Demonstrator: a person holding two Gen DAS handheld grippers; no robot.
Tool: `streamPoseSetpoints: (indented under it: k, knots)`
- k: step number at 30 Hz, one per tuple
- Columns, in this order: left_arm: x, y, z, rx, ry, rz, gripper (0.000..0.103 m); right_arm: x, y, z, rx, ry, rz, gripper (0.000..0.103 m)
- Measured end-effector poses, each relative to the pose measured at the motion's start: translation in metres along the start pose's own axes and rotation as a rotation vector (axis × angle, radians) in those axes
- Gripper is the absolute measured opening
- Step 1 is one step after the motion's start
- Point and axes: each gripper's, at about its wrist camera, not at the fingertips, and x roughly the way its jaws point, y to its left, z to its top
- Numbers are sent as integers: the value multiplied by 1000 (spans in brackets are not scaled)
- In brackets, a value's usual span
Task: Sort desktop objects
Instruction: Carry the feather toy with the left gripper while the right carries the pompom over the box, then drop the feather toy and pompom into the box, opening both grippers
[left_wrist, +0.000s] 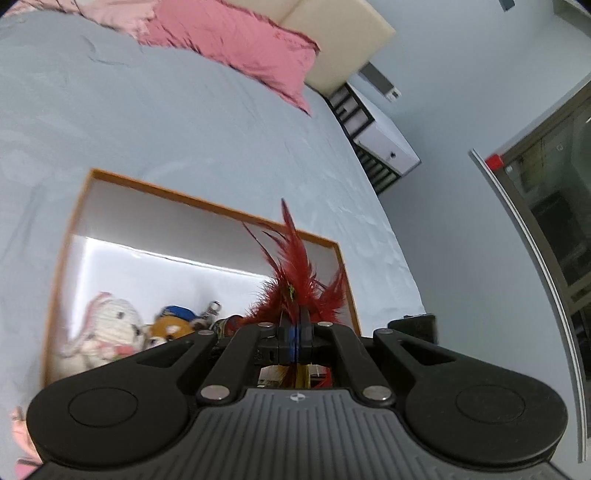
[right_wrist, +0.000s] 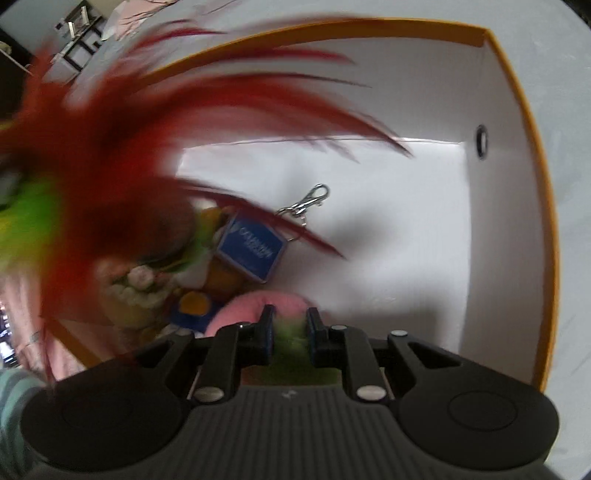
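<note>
Nearest the lens, the right gripper (right_wrist: 289, 325) has its jaws drawn narrow on something soft, green between the pads and pink just beyond them; it looks like a plush toy (right_wrist: 266, 299), though blur keeps me from naming it. The gripper is tipped steeply down into the white box (right_wrist: 495, 221) with the orange rim, low over its floor, so I judge this toy is about to be set down.

The left gripper (left_wrist: 294, 325) is clamped fully together on the base of a red feather toy (left_wrist: 295, 266), whose plumes stand up past the fingertips. It slants down toward the same box, over its near right corner, not yet inside.

Outward from there, the box sits on a grey-blue bedspread (left_wrist: 184, 122). Already in it: a white bunny plush (left_wrist: 110, 325), an orange bear-like plush with a blue cap (left_wrist: 171, 325), and a blue keychain tag (right_wrist: 251, 249) with its metal clasp (right_wrist: 310, 201).

The sorting seems well along: several items are boxed and two are in hand. I can't see whether anything lies unsorted elsewhere.
</note>
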Motion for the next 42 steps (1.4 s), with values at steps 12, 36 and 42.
streamPoseSetpoints:
  k: [12, 36, 42]
  knots:
    - [65, 28, -9, -116, 121, 8, 0, -37, -5, -15, -97, -153, -112, 20]
    - [-20, 35, -23, -96, 9, 137, 0, -20, -5, 14, 74, -194, 81, 8]
    - [-37, 31, -33, -56, 19, 154, 0, -20, 3, 14, 87, -202, 72, 9]
